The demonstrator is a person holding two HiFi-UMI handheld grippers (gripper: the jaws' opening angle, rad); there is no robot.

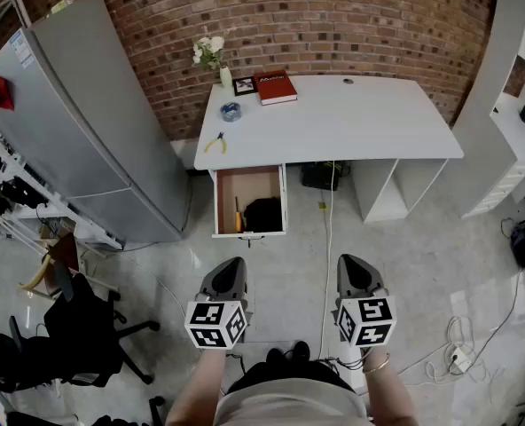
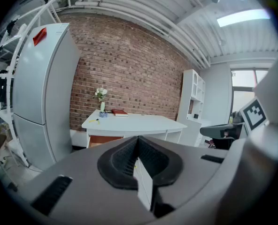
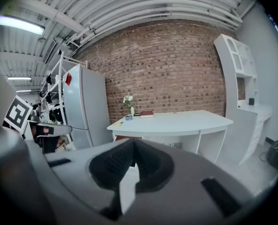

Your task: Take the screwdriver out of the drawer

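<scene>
The white desk (image 1: 333, 122) has its left drawer (image 1: 249, 231) pulled open toward me. Inside, a yellow-handled screwdriver (image 1: 238, 216) lies along the left side beside a black object (image 1: 263, 213). Both grippers hang well short of the drawer, over the floor. My left gripper (image 1: 231, 264) is shut and empty, and its jaws meet in the left gripper view (image 2: 138, 140). My right gripper (image 1: 349, 261) also looks shut with nothing in it, its jaws together in the right gripper view (image 3: 134, 142). The drawer front shows as a brown strip (image 2: 101, 138) under the desk.
On the desk lie yellow pliers (image 1: 215, 142), a blue object (image 1: 231, 111), a flower vase (image 1: 212, 57) and a red book (image 1: 276, 87). A grey refrigerator (image 1: 76, 122) stands left, a black chair (image 1: 76, 335) near left, white shelving (image 1: 520, 105) right. Cables (image 1: 458, 353) trail on the floor.
</scene>
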